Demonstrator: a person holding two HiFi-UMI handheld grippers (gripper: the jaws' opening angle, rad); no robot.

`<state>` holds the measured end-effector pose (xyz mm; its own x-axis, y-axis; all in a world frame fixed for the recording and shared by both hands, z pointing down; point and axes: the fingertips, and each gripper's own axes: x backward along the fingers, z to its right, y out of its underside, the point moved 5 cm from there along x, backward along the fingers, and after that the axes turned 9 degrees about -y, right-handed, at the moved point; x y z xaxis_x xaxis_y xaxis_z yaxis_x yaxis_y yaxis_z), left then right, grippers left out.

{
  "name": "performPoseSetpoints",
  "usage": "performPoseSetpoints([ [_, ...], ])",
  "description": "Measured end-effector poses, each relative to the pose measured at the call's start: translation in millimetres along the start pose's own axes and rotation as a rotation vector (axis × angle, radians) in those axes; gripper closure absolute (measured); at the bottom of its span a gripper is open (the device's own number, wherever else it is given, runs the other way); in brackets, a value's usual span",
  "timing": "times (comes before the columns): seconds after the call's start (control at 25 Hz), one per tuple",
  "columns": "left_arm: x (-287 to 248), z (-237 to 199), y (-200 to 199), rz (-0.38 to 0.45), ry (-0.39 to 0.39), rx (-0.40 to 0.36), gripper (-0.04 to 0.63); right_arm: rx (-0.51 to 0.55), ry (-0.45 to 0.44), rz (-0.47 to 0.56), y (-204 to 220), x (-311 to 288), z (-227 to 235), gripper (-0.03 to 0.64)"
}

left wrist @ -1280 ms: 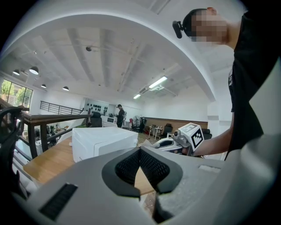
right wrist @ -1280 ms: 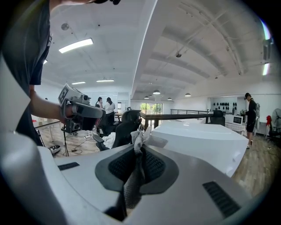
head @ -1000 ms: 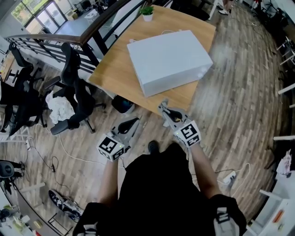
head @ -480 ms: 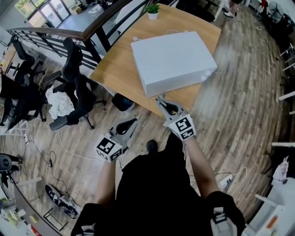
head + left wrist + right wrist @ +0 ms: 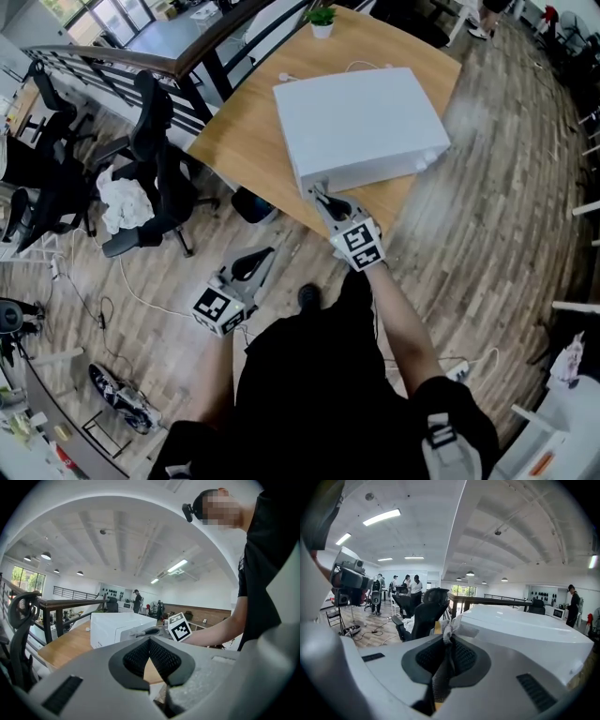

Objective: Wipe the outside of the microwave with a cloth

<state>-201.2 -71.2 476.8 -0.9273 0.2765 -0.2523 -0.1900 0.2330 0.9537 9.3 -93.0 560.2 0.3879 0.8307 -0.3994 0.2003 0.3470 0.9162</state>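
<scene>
Cloth [image 5: 448, 631], pale and bunched, is clamped between the jaws of the right gripper [image 5: 321, 197]. The jaws are closed on the fabric; a tuft projects past the jaw tips and a darker strip of fabric runs down between the pads. In the right gripper view the tuft stands just in front of the white microwave [image 5: 361, 117], at its near lower edge; whether cloth and casing touch cannot be told. In the head view the right gripper tip sits at the near left corner of the microwave, at the point where the casing meets the wooden table [image 5: 239, 150].

Microwave stands on the table with its long side turned toward the person, and its top surface is plain white.

Left gripper [image 5: 261, 261] is held low and to the left, over the floor, well apart from the microwave. Its jaws are closed tip to tip with nothing between them.

Black office chair [image 5: 155, 178] stands left of the table. A small potted plant [image 5: 322, 19] stands at the far table edge.
</scene>
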Motion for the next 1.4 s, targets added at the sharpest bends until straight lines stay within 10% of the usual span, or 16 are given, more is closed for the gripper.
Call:
performPoseSetpoints([
  [0.64, 27.0, -9.3, -2.8, 0.014, -0.12, 0.021, 0.595, -0.009, 0.048, -0.019, 0.7, -46.3, 22.2, 0.592],
  [1.4, 29.2, -10.9, 6.4, -0.008, -0.091, 0.01, 0.595, -0.028, 0.12, -0.008, 3.3, -45.3, 32.5, 0.592],
])
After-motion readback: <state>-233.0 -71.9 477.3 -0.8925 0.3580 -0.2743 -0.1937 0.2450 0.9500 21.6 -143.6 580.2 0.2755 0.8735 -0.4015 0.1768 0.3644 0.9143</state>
